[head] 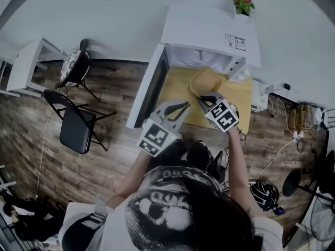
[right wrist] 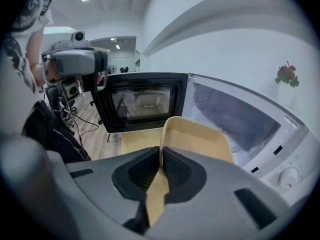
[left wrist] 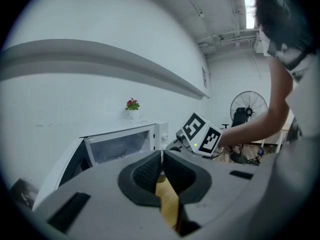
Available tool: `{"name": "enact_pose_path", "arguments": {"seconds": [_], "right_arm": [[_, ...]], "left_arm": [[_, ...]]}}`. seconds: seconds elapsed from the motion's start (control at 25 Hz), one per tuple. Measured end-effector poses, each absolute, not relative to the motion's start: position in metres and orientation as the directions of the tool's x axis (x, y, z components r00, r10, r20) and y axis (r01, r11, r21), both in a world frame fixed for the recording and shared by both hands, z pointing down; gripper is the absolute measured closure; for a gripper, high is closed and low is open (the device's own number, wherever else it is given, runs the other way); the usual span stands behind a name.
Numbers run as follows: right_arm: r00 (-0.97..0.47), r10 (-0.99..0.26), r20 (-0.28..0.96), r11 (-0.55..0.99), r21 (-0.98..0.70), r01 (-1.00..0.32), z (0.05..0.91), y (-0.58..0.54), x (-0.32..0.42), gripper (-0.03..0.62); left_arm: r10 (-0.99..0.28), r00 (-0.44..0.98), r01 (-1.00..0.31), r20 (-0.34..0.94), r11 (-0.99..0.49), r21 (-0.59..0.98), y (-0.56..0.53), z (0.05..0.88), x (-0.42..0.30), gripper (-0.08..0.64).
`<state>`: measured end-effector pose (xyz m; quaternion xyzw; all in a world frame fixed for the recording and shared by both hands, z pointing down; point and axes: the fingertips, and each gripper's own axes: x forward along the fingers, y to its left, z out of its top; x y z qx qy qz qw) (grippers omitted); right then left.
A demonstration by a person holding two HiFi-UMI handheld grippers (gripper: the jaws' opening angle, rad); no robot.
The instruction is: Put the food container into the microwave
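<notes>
A tan, shallow food container (head: 207, 82) (right wrist: 200, 139) hangs above the yellow table (head: 242, 99) in front of the white microwave (head: 209, 30). My right gripper (head: 205, 99) (right wrist: 161, 164) is shut on its near rim. The microwave door (head: 152, 85) (right wrist: 142, 101) stands open to the left, and the cavity (right wrist: 235, 119) is bare inside. Beside the container at the left, my left gripper (head: 180, 109) (left wrist: 162, 159) is shut with nothing in it. The left gripper view shows the microwave (left wrist: 125, 144) and the right gripper's marker cube (left wrist: 202, 134).
A potted red flower (head: 242, 4) stands on the microwave's top. A black folding chair (head: 78, 124), a second chair (head: 76, 67) and a white desk (head: 29, 61) stand on the wood floor at the left. Cables (head: 293, 135) and a fan (head: 319, 203) are at the right.
</notes>
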<state>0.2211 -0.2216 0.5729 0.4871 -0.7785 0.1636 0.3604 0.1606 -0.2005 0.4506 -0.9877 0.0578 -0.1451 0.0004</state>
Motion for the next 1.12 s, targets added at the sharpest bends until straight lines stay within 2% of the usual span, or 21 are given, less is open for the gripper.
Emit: {"name": "enact_pose_path", "arguments": {"seconds": [0.56,1.12], "right_arm": [[-0.327,-0.542,0.774,0.623,0.109,-0.774,0.591,-0.264,0.242,0.564],[-0.301,-0.530,0.793,0.654,0.156,-0.740,0.612,-0.321,0.284,0.563]], "left_arm": [[-0.292,0.908,-0.312,0.301,-0.950,0.020,-0.220,0.455,0.159,0.548],[-0.417,0.847,-0.450,0.330,-0.892,0.028,-0.225,0.462,0.167,0.548]]}}
